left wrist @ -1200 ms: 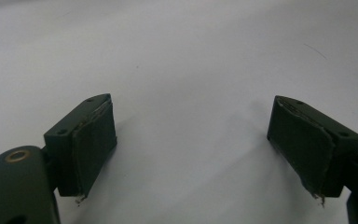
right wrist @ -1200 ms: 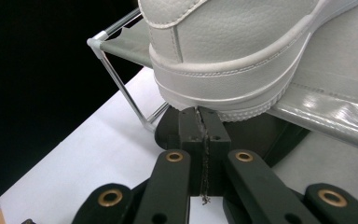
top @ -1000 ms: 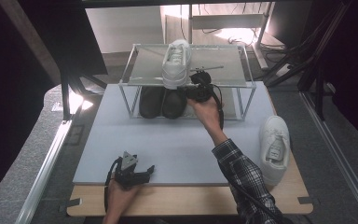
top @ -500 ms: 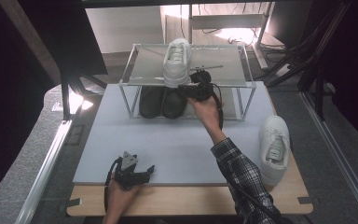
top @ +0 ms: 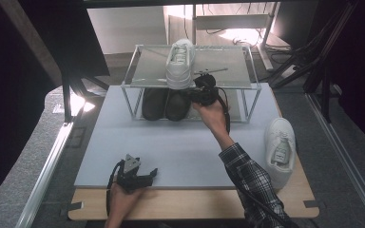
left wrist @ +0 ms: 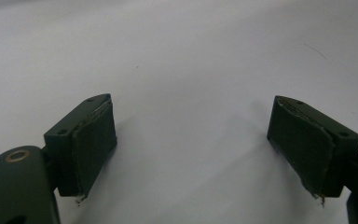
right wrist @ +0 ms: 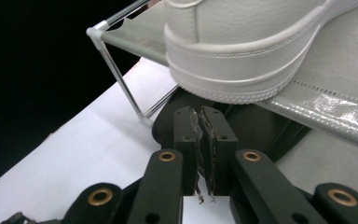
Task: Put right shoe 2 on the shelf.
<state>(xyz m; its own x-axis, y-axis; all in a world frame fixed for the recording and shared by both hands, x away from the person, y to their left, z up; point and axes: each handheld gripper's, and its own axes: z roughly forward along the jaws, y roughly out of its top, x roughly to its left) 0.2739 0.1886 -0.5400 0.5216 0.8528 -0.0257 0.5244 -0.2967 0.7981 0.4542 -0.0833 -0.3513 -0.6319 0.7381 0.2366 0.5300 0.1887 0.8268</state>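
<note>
Right gripper view: right gripper [right wrist: 200,119] nearly closed, empty; below white shoe [right wrist: 242,56]

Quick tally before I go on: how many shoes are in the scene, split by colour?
White shoes: 2, one on the rack's top shelf, one on the table at the right
Dark shoes: 2, side by side under the shelf
Total: 4 shoes

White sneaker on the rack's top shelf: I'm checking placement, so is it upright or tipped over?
Upright. The white sneaker rests sole-down on the rack's top shelf, laces facing up, heel at the front edge.
</note>
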